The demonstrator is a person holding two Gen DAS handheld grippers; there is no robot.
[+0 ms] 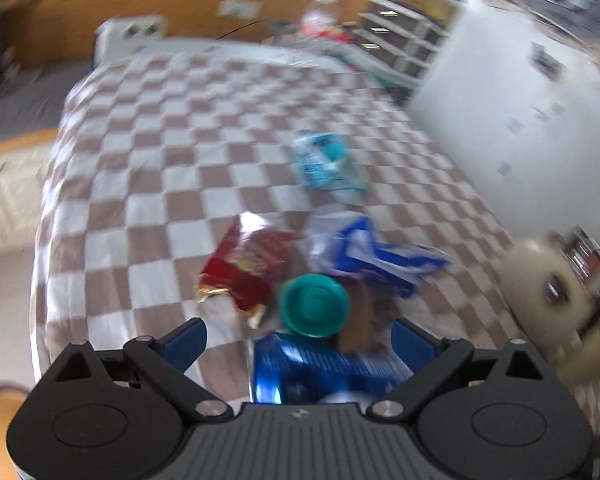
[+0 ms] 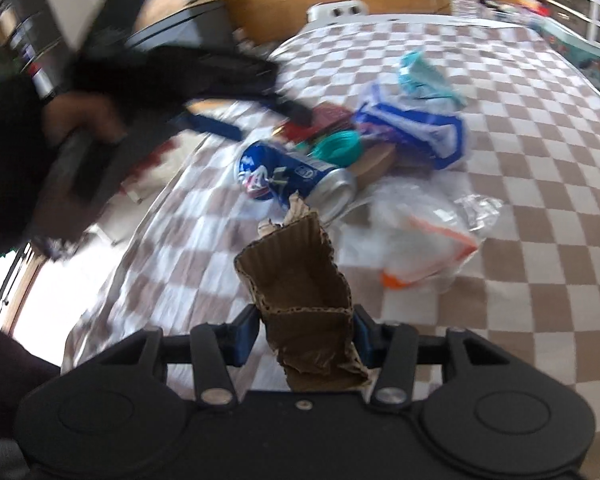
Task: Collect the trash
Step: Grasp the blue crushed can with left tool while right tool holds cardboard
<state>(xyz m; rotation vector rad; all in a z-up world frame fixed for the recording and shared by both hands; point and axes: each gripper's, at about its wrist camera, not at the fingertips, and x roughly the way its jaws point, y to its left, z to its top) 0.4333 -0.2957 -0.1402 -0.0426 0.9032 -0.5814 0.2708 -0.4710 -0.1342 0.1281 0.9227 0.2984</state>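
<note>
While my right hand-held gripper (image 2: 303, 334) clamps a torn cardboard scrap (image 2: 300, 280) upright between its blue pads, keeping it clear of the pile, my left hand-held gripper (image 1: 298, 340) hangs with jaws spread wide above the blue can (image 1: 320, 364). I judge it is lining up to straddle that can. Other trash clusters mid-bed on the checkered blanket (image 1: 160, 160): a teal lid (image 1: 314, 304), red wrapper (image 1: 248, 268) and clear bag (image 2: 412, 232). Bare blanket on the far side leaves room; the bed's near edge is close.

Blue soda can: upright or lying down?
Lying down. The blue soda can rests on its side on the checkered blanket, silver end facing sideways.
</note>
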